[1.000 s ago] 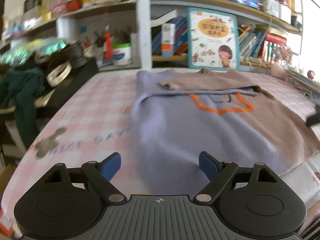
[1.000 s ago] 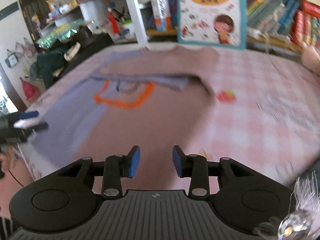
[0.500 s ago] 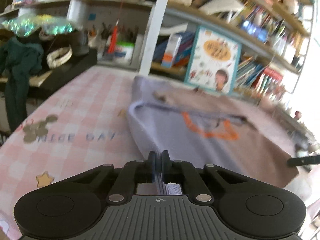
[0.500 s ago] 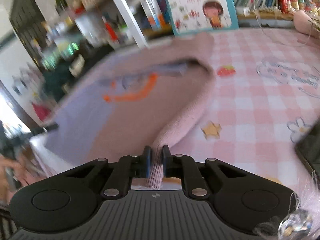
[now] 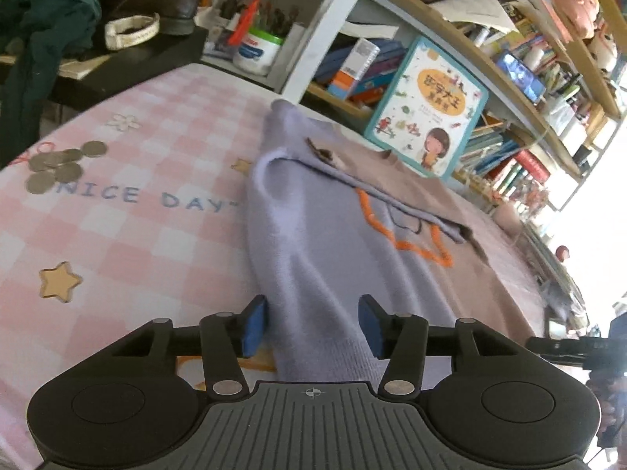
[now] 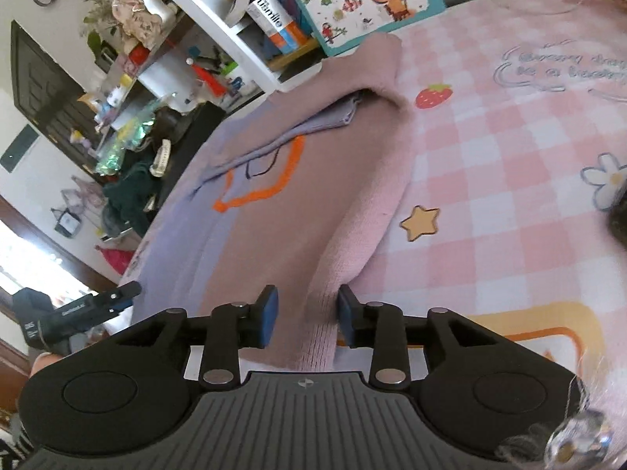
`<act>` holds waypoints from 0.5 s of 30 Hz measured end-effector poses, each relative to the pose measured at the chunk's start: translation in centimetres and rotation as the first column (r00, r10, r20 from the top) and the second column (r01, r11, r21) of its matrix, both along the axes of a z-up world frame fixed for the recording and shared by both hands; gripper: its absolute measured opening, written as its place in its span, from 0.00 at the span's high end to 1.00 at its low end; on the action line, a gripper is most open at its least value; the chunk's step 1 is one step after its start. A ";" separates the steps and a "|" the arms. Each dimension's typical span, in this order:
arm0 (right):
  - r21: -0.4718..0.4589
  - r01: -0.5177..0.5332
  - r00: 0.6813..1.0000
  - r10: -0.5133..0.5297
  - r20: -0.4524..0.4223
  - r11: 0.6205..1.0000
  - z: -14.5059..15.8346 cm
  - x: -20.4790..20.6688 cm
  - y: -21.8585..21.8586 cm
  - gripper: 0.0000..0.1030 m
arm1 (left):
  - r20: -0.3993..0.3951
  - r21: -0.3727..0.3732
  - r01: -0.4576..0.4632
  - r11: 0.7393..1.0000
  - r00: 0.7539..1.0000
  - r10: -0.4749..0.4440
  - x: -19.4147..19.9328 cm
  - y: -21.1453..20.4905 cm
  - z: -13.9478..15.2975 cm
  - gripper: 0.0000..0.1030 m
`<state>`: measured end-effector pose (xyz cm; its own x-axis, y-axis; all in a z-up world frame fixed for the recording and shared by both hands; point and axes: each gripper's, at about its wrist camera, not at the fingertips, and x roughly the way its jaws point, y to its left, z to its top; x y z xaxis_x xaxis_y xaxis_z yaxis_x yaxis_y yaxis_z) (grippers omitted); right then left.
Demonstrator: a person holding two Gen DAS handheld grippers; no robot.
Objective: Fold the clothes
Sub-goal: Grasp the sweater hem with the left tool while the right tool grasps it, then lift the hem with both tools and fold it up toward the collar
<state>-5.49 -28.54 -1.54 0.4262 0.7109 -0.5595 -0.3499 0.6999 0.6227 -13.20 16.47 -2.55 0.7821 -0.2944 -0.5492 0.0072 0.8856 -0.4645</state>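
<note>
Two grippers are being opened at the near hem of a sweater (image 5: 337, 266) that is lying flat on the checked cloth (image 5: 129, 235). At the left gripper (image 5: 311, 323), lilac fabric is sitting between spread pads, unpinched; release is being finished cleanly if no fabric is dragged. At the right gripper (image 6: 307, 321), a pink ridge (image 6: 352, 250) is being freed likewise. Hem edges are being hidden beneath both grippers; the sweater's far sleeve is cut off.
</note>
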 end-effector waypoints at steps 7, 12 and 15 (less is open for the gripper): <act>-0.007 -0.013 1.000 0.013 0.008 1.000 -0.4 -1.3 -0.4 0.91 | -0.014 -0.038 0.050 0.998 0.999 -0.050 -0.1 -0.3 -0.9 0.90; 0.000 -0.014 1.000 0.014 -0.007 1.000 -0.4 -3.8 -1.6 0.91 | -0.023 -0.100 0.070 0.992 0.997 -0.073 -2.6 -0.4 -1.2 0.90; 0.009 -0.011 1.000 0.012 -0.027 1.000 -0.4 -5.5 -2.3 0.92 | -0.038 -0.148 0.068 0.987 0.997 -0.075 -4.1 -0.3 -1.5 0.90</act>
